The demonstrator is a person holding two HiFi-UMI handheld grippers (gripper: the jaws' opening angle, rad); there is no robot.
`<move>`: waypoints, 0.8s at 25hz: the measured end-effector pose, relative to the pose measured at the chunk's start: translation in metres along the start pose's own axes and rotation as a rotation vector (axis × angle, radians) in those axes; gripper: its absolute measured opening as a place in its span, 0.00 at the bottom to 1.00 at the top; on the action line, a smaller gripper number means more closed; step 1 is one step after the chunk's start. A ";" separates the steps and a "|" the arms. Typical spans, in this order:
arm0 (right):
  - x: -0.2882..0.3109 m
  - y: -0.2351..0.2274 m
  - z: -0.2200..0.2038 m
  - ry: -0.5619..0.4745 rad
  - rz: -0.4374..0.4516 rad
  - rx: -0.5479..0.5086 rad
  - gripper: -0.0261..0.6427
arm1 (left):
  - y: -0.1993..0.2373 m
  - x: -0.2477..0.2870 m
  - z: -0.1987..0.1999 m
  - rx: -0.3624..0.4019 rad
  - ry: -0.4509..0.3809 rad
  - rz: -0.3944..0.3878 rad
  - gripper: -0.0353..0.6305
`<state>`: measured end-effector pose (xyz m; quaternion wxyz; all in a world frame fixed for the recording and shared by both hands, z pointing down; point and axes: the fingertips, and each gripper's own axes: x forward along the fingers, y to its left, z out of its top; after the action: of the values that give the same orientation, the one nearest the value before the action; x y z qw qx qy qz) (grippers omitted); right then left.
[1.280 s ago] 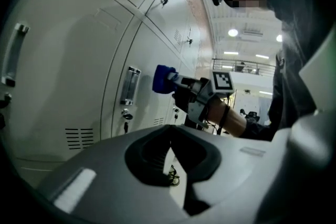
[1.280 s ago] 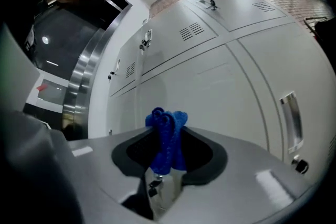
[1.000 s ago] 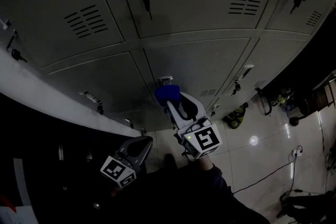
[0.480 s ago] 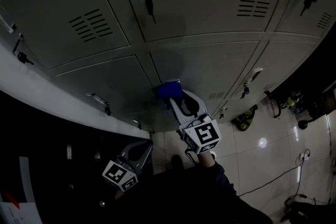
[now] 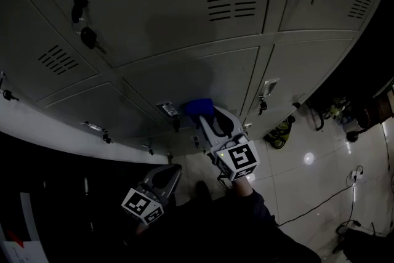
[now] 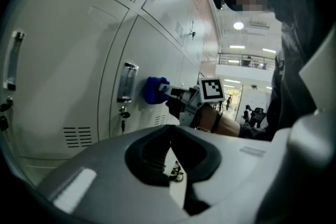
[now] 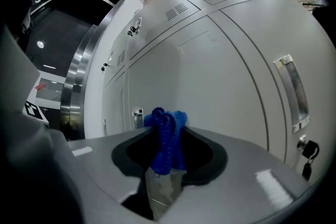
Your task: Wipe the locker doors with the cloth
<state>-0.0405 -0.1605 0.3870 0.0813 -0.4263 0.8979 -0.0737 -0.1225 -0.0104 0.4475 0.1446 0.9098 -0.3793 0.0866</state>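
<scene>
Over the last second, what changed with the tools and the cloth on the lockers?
The right tool, still shut on the blue cloth, slid the cloth rightward across the lower locker door, away from the handle it was beside. The head view swung right with it. The left tool stayed low, shut and empty, off the lockers.

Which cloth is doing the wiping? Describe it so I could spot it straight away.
Find the wall of grey locker doors, then a lower door's metal handle. Just beside it the right gripper is shut on a bunched cloth, the only bright blue thing against all that grey.
</scene>
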 end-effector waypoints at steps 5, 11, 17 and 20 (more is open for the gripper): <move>-0.021 -0.035 0.005 0.000 -0.022 0.008 0.23 | -0.022 0.029 0.004 0.000 0.008 -0.011 0.05; -0.046 -0.077 0.011 0.003 -0.055 0.005 0.23 | -0.048 0.061 0.006 -0.006 0.014 -0.028 0.05; -0.063 -0.106 0.017 0.005 -0.082 -0.002 0.23 | -0.069 0.083 0.007 -0.003 0.014 -0.045 0.05; -0.065 -0.108 0.017 0.003 -0.083 0.005 0.23 | -0.073 0.084 0.005 -0.009 0.016 -0.042 0.05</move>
<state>0.0849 -0.1779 0.3979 0.0780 -0.4628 0.8794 -0.0797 -0.0113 -0.0194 0.4507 0.1534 0.9162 -0.3592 0.0891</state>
